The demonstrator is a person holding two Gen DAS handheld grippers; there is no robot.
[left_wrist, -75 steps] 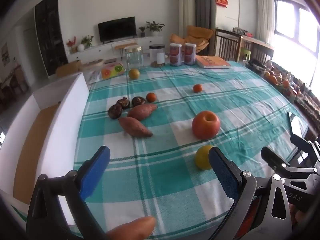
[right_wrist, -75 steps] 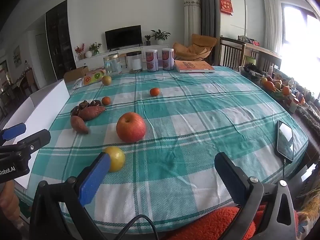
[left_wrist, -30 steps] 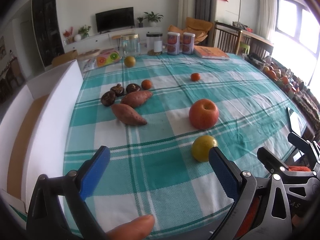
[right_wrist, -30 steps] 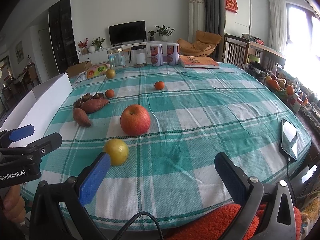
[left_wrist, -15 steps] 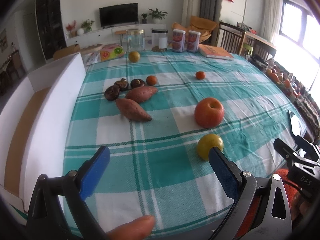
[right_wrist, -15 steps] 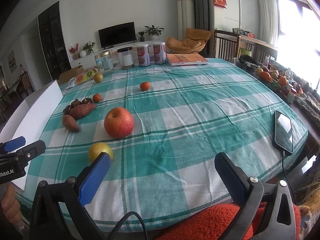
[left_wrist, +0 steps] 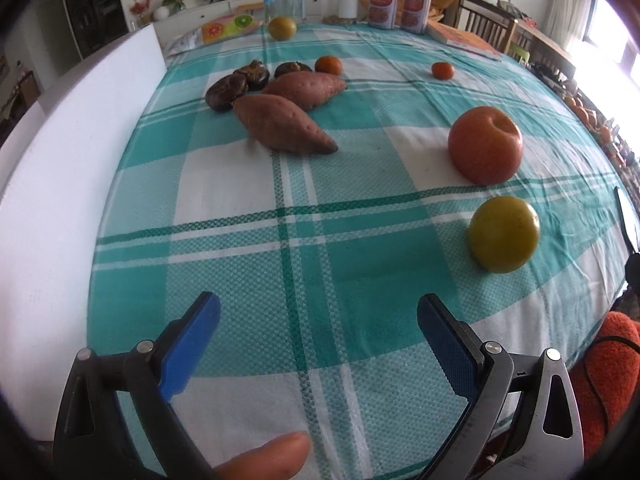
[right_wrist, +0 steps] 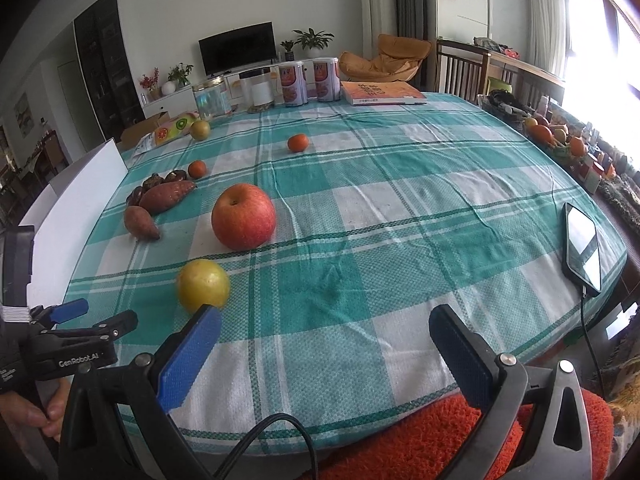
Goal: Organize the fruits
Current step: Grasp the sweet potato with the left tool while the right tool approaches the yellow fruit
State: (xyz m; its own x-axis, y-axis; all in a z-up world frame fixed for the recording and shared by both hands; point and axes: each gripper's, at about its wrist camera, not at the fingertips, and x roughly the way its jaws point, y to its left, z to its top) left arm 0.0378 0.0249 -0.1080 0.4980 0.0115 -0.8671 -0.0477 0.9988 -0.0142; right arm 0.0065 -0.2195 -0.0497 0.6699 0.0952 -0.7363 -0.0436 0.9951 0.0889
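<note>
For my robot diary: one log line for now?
left gripper: open, empty | right gripper: open, empty | yellow fruit, apple: on table

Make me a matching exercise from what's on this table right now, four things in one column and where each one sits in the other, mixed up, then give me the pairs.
Things:
1. red apple
2. yellow fruit
3. phone
4. book

Places:
A. far end of the table, beside the two cans
B. near the table's right edge, cable attached
C. nearest the open right gripper
D. middle of the cloth, just beyond the yellow fruit

Pairs: 1-D, 2-C, 3-B, 4-A
</note>
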